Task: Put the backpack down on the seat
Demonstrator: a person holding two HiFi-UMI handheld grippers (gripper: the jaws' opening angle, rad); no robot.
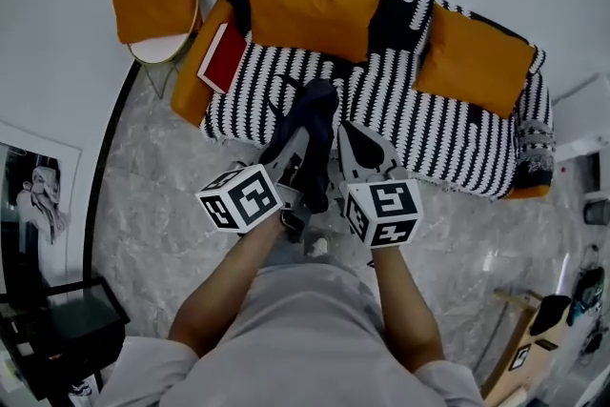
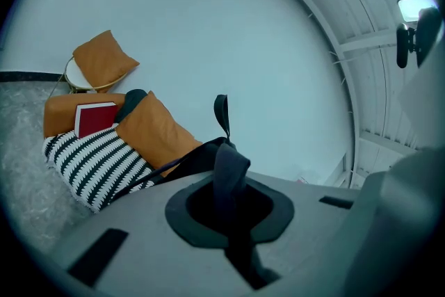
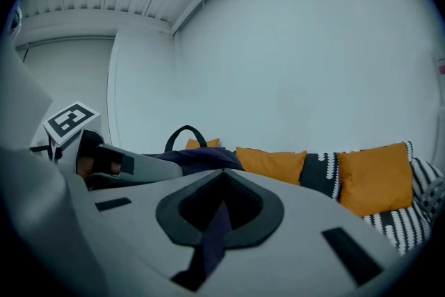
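A dark navy backpack point(image 1: 307, 131) hangs in the air in front of the sofa seat point(image 1: 438, 133), which wears a black-and-white striped cover. My left gripper point(image 1: 294, 159) is shut on one of its straps point(image 2: 229, 167), which runs up between the closed jaws in the left gripper view. My right gripper point(image 1: 356, 153), close beside it, is shut on another strap point(image 3: 217, 229). In the right gripper view the bag's body point(image 3: 198, 158) and its carry loop point(image 3: 185, 131) show just past the jaws, with the left gripper point(image 3: 115, 165) beside them.
Orange cushions point(image 1: 310, 10) point(image 1: 475, 57) lean on the sofa back, and a red book point(image 1: 224, 57) lies at its left end. A round side table point(image 1: 162, 48) with another orange cushion stands to the left. A black stand point(image 1: 57, 329) is at lower left, on the marble floor point(image 1: 152, 205).
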